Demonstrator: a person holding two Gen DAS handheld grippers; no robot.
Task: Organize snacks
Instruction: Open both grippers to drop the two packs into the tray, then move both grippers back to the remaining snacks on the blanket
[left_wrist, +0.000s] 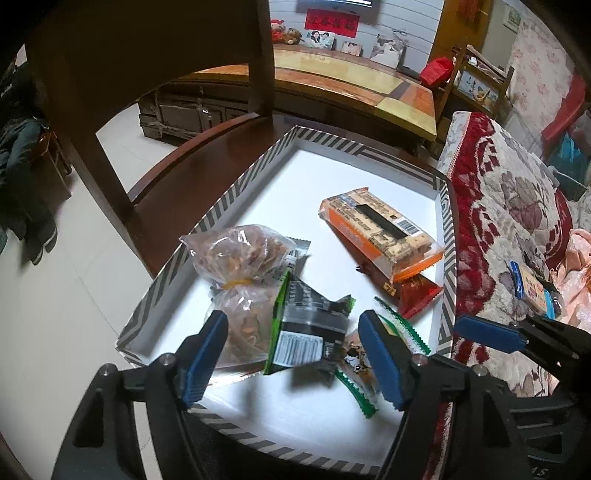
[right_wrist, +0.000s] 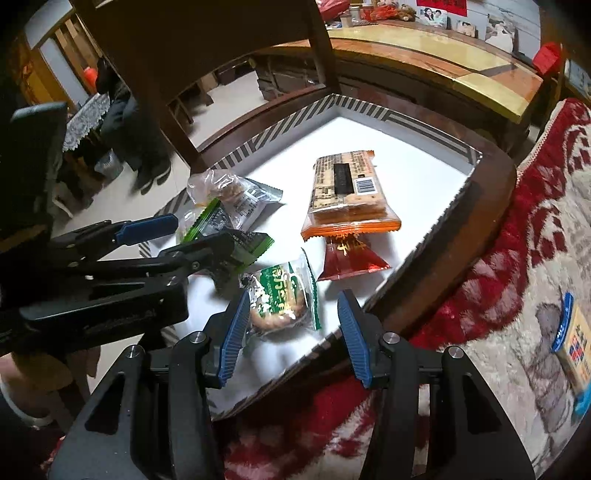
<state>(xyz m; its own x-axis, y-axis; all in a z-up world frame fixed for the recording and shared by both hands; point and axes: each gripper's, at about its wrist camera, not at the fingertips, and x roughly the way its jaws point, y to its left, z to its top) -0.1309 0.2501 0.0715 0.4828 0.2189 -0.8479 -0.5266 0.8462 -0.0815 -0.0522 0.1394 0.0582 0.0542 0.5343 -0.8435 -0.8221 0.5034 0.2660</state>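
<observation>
Black-and-green snack packet low in the left wrist frame, tilted, long axis running lower left to upper right, barcode end nearest the lens. Sitting between the spread pads of the left gripper, pads not pressing. Inside the striped-rim white tray. Right gripper parted too, clamped on nothing, hovering just beside the green-print pastry packet.

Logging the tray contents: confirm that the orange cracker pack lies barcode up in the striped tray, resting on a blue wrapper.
Wrong colour. The orange cracker pack lies barcode up in the striped tray, but rests on a red wrapper, not blue; the right wrist view shows it.
</observation>
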